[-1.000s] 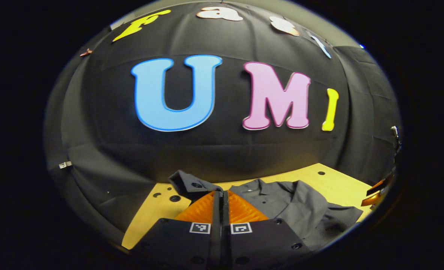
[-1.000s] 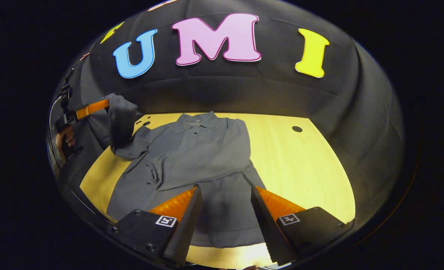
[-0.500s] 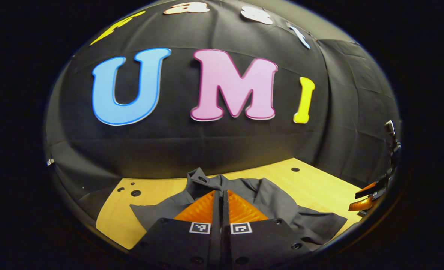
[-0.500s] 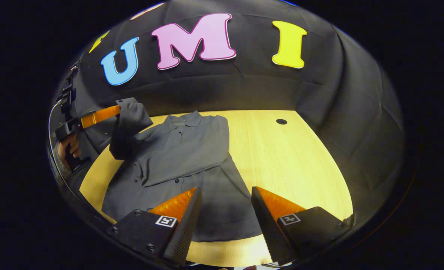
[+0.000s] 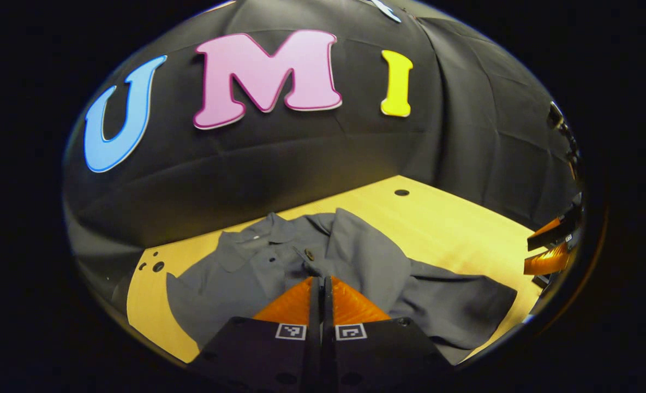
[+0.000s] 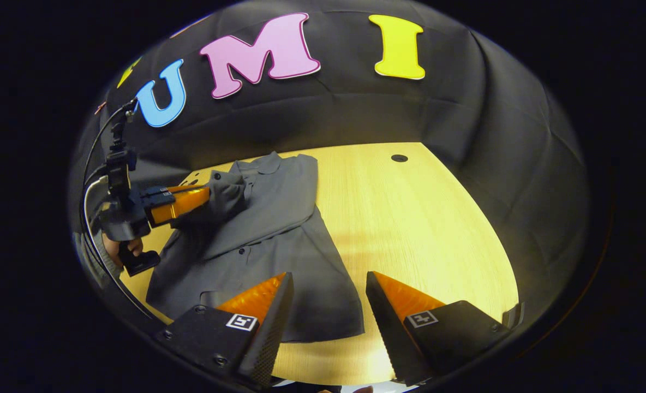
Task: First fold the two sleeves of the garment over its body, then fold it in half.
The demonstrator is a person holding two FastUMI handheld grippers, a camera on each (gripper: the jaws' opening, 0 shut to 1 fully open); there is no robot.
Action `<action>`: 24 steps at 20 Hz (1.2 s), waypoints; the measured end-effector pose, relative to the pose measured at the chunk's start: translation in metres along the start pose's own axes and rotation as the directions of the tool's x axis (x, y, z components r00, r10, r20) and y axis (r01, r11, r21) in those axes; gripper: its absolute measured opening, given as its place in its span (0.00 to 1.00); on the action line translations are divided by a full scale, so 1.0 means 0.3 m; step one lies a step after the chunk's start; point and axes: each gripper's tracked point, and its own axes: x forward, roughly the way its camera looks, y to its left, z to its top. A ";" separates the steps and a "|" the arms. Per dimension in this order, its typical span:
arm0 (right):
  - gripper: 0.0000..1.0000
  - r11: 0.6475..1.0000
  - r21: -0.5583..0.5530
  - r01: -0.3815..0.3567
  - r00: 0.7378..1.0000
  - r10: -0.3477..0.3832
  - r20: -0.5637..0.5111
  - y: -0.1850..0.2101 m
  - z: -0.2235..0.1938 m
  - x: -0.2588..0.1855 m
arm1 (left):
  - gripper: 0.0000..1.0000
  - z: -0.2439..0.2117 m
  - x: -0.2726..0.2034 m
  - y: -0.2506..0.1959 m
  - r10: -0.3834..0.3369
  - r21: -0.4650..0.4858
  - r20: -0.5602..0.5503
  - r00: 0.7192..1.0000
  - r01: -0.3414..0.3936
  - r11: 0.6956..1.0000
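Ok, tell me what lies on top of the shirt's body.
One folded sleeve lies across the shirt. The left tongs hold the other sleeve over the chest. Whatever is beneath those folds is covered.

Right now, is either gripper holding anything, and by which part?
The left gripper is shut on the grey shirt's sleeve, near its cuff end, carrying it over the body. The right gripper is open, holding nothing.

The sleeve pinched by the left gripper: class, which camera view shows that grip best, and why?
The right gripper view: from the side, the left gripper pinches the sleeve above the shirt. In the left gripper view, its own closed fingers cover the pinch; the sleeve's cuff shows just beyond.
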 end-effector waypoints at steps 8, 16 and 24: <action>0.84 1.000 0.019 -0.022 0.998 0.023 -0.053 -0.032 -0.075 0.016 | 0.07 -0.103 0.059 -0.144 -0.055 -0.036 -0.072 0.996 0.053 0.998; 0.86 0.999 0.018 -0.037 0.994 0.038 -0.104 -0.028 -0.134 0.038 | 0.72 -0.063 -0.030 -0.293 -0.241 -0.092 -0.019 0.970 0.238 0.967; 0.86 0.999 0.028 -0.020 0.990 0.024 -0.138 -0.058 -0.181 0.034 | 0.91 -0.175 -0.270 -0.104 -0.138 -0.149 -0.042 0.990 0.130 0.980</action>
